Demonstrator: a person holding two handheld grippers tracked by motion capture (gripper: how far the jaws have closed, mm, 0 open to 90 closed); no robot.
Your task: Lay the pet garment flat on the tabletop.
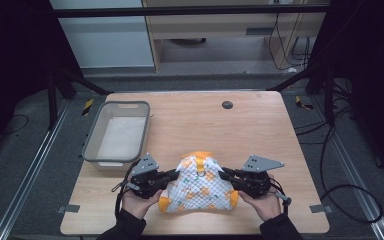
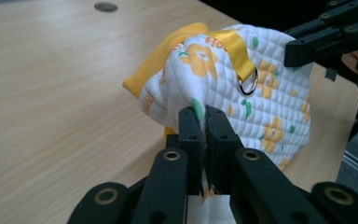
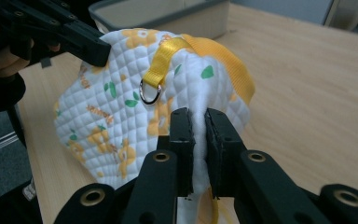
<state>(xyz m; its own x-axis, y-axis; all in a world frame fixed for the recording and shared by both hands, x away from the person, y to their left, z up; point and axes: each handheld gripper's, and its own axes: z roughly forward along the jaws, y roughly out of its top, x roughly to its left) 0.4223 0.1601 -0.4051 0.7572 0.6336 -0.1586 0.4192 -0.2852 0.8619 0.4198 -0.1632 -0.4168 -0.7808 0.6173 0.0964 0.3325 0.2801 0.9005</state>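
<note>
Bin first: we've got a grey plastic tub (image 1: 116, 134) sitting at about 10 o'clock on the wooden table (image 1: 260, 130), and all we can make out inside is a pale, flat bottom. We can't tell if that's a liner or just the base.

Writing-wise, the quilted cloth (image 1: 200, 187) has orange lettering printed on it. In the left gripper view we can read something like "Flo" near the yellow strap (image 2: 230, 46), and the rest is folded out of sight. It's white with orange flowers and green leaves, yellow trim, and a little metal ring (image 2: 248, 85) hanging off the strap.

The cloth is down at 6 o'clock on the table, close to the near edge, bunched up into a hump between our two tools.

Left gripper (image 1: 172, 176) comes in from 9 o'clock and is clamped tight on the cloth's left edge, with fabric squeezed between the jaws. Right gripper (image 1: 225, 175) comes in from 3 o'clock and is pinched on the right edge the same way. Both hands grip the tools from below, tips pointing inward at each other, forearms entering from the bottom.
</note>
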